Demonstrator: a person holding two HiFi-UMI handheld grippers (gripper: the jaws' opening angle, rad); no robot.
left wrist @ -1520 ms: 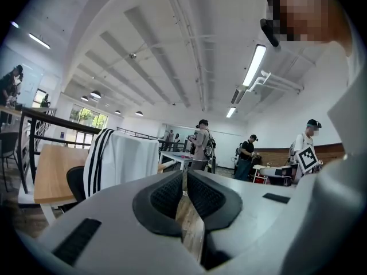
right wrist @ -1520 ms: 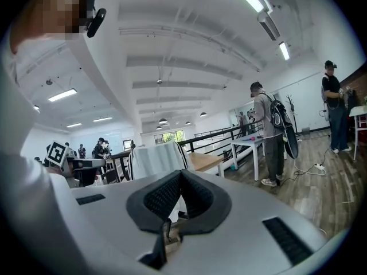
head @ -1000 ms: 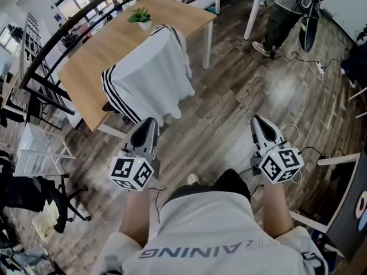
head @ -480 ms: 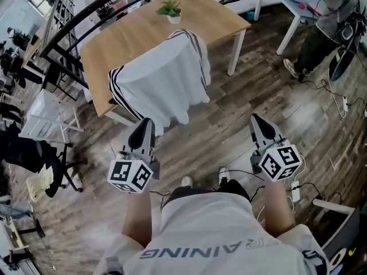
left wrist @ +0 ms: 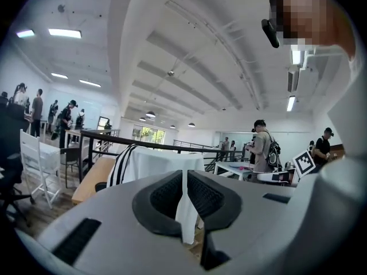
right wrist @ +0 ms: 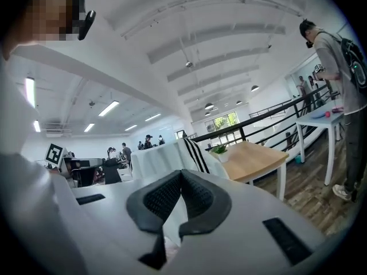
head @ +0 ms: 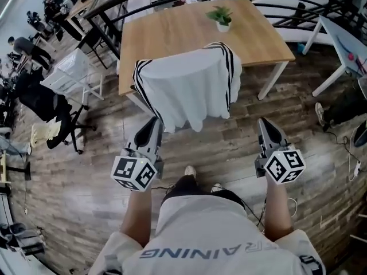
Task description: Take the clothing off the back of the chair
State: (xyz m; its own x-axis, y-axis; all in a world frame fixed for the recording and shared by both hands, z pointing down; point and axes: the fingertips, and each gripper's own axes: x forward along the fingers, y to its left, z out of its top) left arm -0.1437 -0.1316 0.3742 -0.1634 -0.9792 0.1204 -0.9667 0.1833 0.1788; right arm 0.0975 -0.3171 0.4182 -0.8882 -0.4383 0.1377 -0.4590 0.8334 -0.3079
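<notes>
White fabric garment with black stripes (head: 189, 90): it hangs draped over the chair back in the upper middle of the head view. It covers the chair back so fully that no frame shows through. The striped sides fall down left and right because the cloth is slung over the top edge rather than folded.
Chair: it looks tucked against the near edge of the light wooden table with white legs (head: 172, 33), which likely keeps it steady when you pull.
Left gripper (head: 153, 122): its jaws are pressed together with nothing pinched. Its tip points at the garment's lower left hem but is apart from it.
Right gripper (head: 264, 123): its jaws are also closed and empty. It sits lower right of the garment, farther from the cloth than the left one.
Stage: you are only lined up facing the chair, and no grasp has begun.
Next move, as a judgement: you must spread the jaws before reaching in. Then take the top edge or both shoulders so the cloth lifts clear.
Risk: the small green plant in a white pot (head: 221, 19) stands just behind, so lift upward and toward yourself.
</notes>
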